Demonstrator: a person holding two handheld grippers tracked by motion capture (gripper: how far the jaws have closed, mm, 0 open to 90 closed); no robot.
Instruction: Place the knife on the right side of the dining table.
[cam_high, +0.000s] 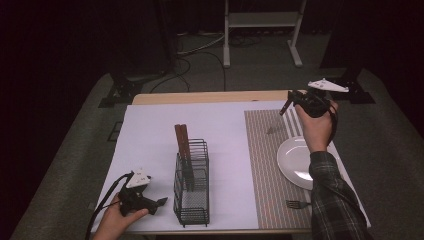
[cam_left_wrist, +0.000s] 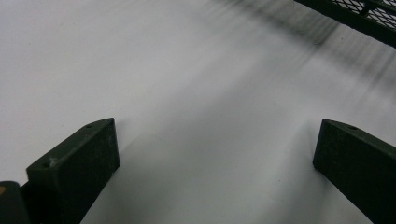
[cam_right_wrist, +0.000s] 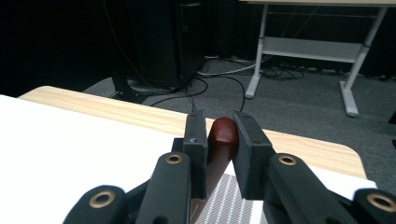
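Note:
My right gripper (cam_high: 291, 103) hangs over the far right of the table, above the striped placemat (cam_high: 265, 165). Its jaws are shut on a reddish-brown rounded handle (cam_right_wrist: 223, 133), whose tip pokes out between the pads (cam_right_wrist: 196, 140); the rest of that utensil is hidden under the jaws. My left gripper (cam_high: 161, 201) rests low at the near left on the white table cover (cam_left_wrist: 196, 84), jaws wide open with nothing between them. A black wire caddy (cam_high: 192, 187) stands just to its right, with two brown handles (cam_high: 182, 140) sticking up from it.
A white plate (cam_high: 295, 160) lies on the placemat's right side and a fork (cam_high: 297, 203) lies near its front edge. The caddy's mesh corner (cam_left_wrist: 359, 16) shows ahead of the left gripper. A white frame stand (cam_high: 260, 22) stands on the floor beyond the table.

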